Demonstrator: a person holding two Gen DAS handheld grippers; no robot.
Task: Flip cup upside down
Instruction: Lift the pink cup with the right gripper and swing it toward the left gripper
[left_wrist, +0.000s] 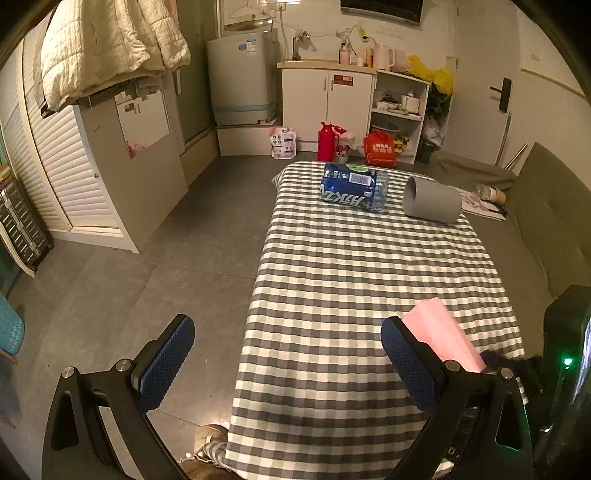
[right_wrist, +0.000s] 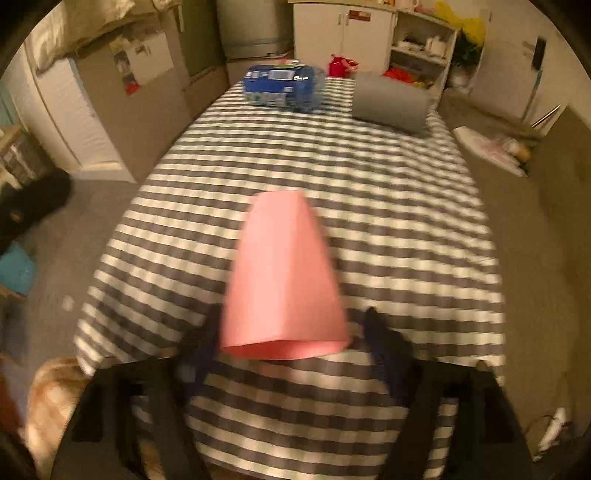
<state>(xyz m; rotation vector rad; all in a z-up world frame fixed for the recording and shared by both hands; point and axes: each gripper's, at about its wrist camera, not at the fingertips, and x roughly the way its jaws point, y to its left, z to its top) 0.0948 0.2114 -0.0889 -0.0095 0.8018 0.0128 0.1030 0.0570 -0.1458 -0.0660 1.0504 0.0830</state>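
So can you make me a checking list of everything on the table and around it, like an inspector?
Surface: table under a grey-and-white checked cloth.
Job's things: pink cup between the right gripper's fingers, wide mouth toward the camera, narrow base pointing away; blurred, contact unclear.
Clutter: blue bottle pack and grey cup, lying on its side, at the far end.
Grippers: left gripper open, holding nothing, at the near left edge; right gripper blurred, around the pink cup.
Cables: none on the table; a cord runs along the far wall.
Surroundings: white cabinet, washing machine, red flask, hanging quilt, sofa to the right.
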